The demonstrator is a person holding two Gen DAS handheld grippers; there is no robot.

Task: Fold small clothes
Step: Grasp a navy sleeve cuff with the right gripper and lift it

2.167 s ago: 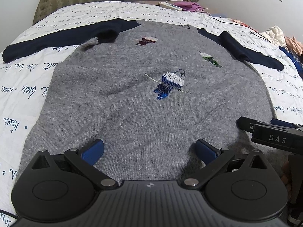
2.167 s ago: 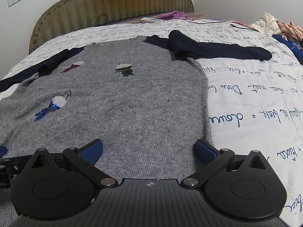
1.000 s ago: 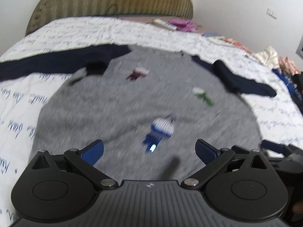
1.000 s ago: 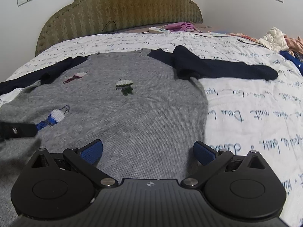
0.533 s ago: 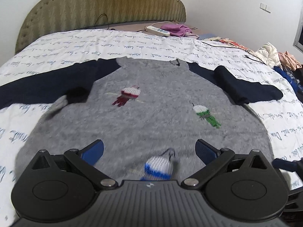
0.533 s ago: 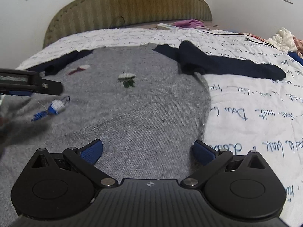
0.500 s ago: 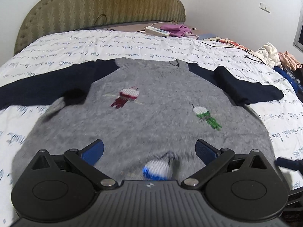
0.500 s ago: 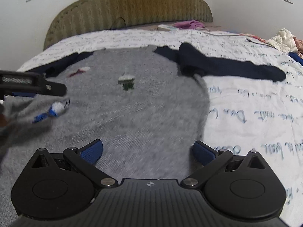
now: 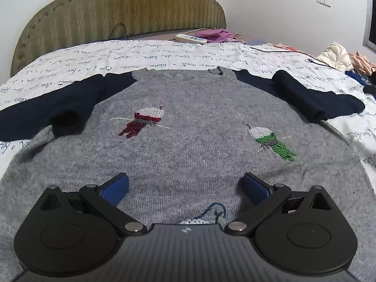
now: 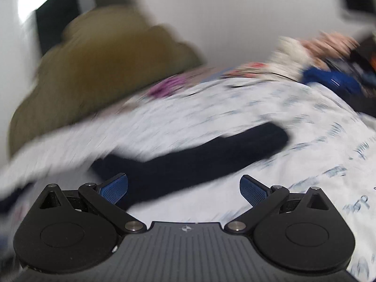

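Folding first sleeve: right gripper (image 10: 183,188) released over navy sleeve (image 10: 199,159); left gripper (image 9: 185,185) released above sweater (image 9: 188,155); next, pinch cuff

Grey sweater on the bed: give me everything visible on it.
The sweater lies flat, front up, on the script-printed bedsheet, neck toward the headboard. Grey knit body, navy sleeves: the left sleeve spreads outward, the right sleeve is creased on itself. Sequin motifs: red, green, a blue one mostly hidden. The left gripper hangs open over its lower body; contact unclear.
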